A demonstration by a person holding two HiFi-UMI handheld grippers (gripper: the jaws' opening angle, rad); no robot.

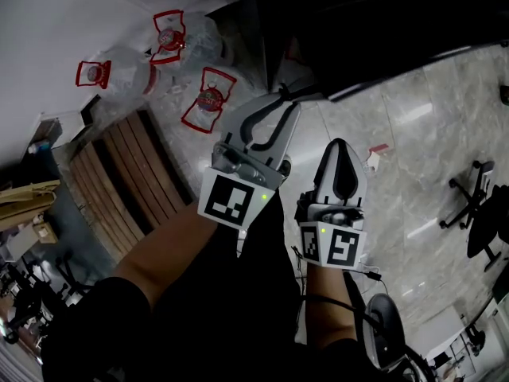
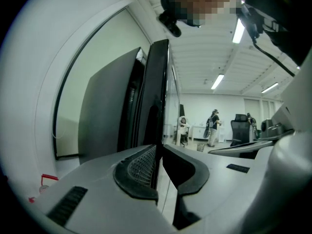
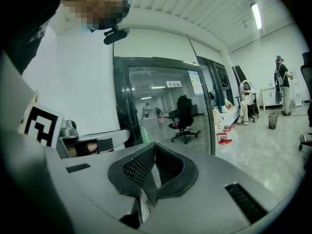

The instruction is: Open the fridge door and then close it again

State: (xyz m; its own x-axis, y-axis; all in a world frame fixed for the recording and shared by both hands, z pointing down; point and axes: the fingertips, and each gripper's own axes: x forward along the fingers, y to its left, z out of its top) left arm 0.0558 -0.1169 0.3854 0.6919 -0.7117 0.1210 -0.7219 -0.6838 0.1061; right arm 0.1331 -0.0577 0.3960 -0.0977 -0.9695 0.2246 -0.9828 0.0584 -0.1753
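Pinched the fridge door point(image 2: 159, 82) edgewise between left fingers point(image 2: 139, 167), likely to swing it (right fingers point(image 3: 139, 167) pressed together, empty)

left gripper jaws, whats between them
The dark edge of the fridge door stands between the jaws of the left gripper, which are closed on it. The left gripper view shows this.

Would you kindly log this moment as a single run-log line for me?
left tongs: shut on fridge door edge | right tongs: shut, empty | door opening: cannot tell
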